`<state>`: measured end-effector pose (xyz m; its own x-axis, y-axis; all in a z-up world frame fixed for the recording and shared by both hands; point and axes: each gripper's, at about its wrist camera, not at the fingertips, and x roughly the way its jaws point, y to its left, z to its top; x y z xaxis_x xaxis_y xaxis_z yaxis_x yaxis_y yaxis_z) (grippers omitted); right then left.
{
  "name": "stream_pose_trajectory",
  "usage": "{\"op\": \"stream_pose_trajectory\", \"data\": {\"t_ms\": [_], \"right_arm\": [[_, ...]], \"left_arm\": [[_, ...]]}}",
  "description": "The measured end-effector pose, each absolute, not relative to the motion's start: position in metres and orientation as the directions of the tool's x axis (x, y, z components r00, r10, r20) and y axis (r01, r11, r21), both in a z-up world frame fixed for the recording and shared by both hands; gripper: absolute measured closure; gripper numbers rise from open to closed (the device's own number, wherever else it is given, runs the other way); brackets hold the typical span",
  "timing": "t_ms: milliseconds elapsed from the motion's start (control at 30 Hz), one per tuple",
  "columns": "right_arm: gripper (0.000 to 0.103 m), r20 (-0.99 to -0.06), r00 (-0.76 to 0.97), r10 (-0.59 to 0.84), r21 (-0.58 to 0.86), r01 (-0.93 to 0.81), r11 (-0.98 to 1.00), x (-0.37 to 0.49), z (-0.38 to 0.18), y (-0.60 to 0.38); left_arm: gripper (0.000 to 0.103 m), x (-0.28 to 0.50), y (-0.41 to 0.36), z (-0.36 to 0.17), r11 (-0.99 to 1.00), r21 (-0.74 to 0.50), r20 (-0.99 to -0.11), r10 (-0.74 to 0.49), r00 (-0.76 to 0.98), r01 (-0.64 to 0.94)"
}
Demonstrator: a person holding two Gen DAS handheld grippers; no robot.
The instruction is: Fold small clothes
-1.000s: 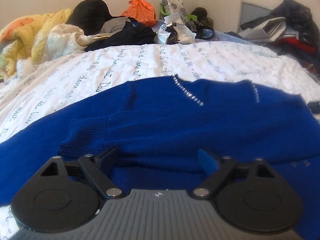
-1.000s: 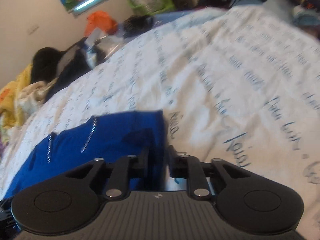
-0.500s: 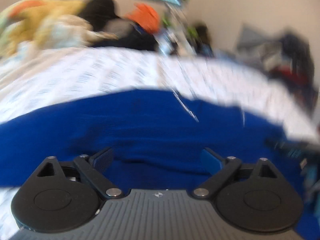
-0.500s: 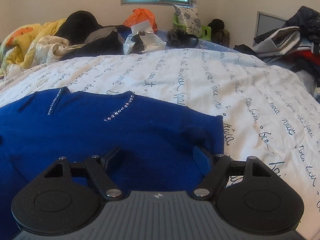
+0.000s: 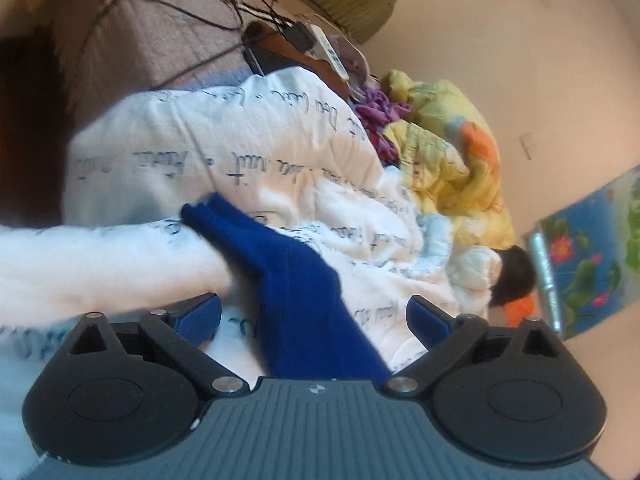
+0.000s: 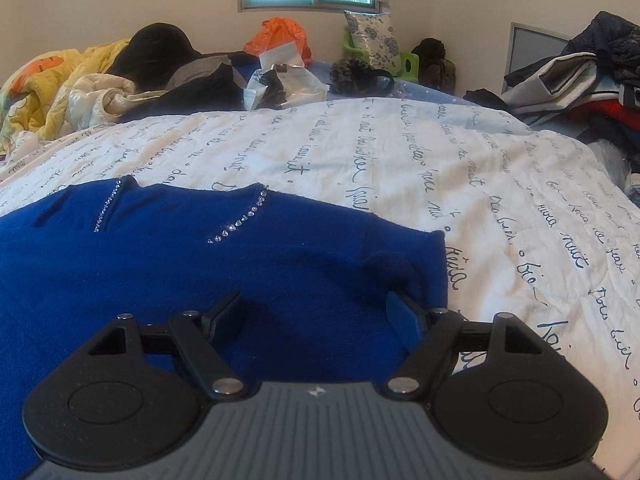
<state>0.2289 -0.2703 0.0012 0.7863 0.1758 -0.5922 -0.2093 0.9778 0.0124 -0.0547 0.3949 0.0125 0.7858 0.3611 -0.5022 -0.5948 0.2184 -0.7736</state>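
A royal-blue knit sweater [image 6: 192, 264] with rhinestone trim lies spread on the white script-print quilt [image 6: 400, 168]. My right gripper [image 6: 320, 312] is open, hovering low over the sweater's right part, with nothing between its fingers. In the left wrist view, which is rolled sideways, the sweater's blue sleeve [image 5: 296, 280] stretches away across the quilt [image 5: 248, 152]. My left gripper [image 5: 316, 316] is open with its fingers either side of the sleeve, not closed on it.
A yellow blanket [image 6: 52, 80], dark clothes [image 6: 192, 76] and an orange bag [image 6: 280, 36] pile up at the bed's far side. More clothes [image 6: 580, 64] are heaped at right. The left view shows a brown headboard [image 5: 132, 32] with cables and a nightstand.
My left gripper has swung and rolled from over the sweater's body to face the left sleeve. My right gripper, shut on the sweater's edge a second ago, has opened and stays over it.
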Motion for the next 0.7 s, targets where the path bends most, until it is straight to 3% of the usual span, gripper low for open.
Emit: {"op": "stream_pose_trajectory", "data": {"t_ms": [33,67,133,167,267,400,533,633,700], "right_arm": [[0.025,-0.592,0.786,0.176,0.012,-0.210,0.978,0.229,0.001,-0.271],[0.025,-0.592,0.786,0.178,0.013,-0.211,0.977,0.228,0.001,-0.271],[0.025,-0.592,0.786,0.177,0.014,-0.210,0.978,0.230,0.002,-0.269],[0.025,-0.592,0.786,0.177,0.013,-0.210,0.978,0.230,0.001,-0.270],[0.025,-0.592,0.786,0.180,0.018,-0.210,0.977,0.230,0.002,-0.270],[0.025,-0.591,0.786,0.182,0.023,-0.209,0.978,0.231,0.002,-0.270],[0.025,-0.589,0.786,0.190,0.037,-0.209,0.977,0.232,0.003,-0.270],[0.025,-0.584,0.786,0.204,0.063,-0.207,0.976,0.231,0.003,-0.273],[0.025,-0.580,0.785,0.216,0.082,-0.207,0.975,0.231,0.003,-0.276]], "left_arm": [[0.010,-0.050,0.397,0.013,0.230,-0.772,-0.495,0.366,0.788,-0.592],[0.021,-0.044,0.398,0.014,0.244,-0.758,-0.499,0.379,0.779,-0.604],[0.062,-0.033,0.395,0.015,0.289,-0.687,-0.549,0.394,0.737,-0.667],[0.103,-0.026,0.394,0.012,0.299,-0.642,-0.596,0.385,0.705,-0.706],[0.102,-0.023,0.375,0.014,0.320,-0.557,-0.621,0.452,0.640,-0.767],[0.102,0.009,0.298,0.057,0.563,-0.465,-0.493,0.476,0.728,-0.683],[0.102,0.071,0.149,0.084,0.893,-0.201,-0.371,0.311,0.875,-0.403],[0.100,0.102,0.035,0.070,0.990,0.008,-0.421,0.132,0.897,-0.142],[0.098,0.112,-0.023,0.042,0.991,0.132,-0.473,0.081,0.877,-0.020]]}}
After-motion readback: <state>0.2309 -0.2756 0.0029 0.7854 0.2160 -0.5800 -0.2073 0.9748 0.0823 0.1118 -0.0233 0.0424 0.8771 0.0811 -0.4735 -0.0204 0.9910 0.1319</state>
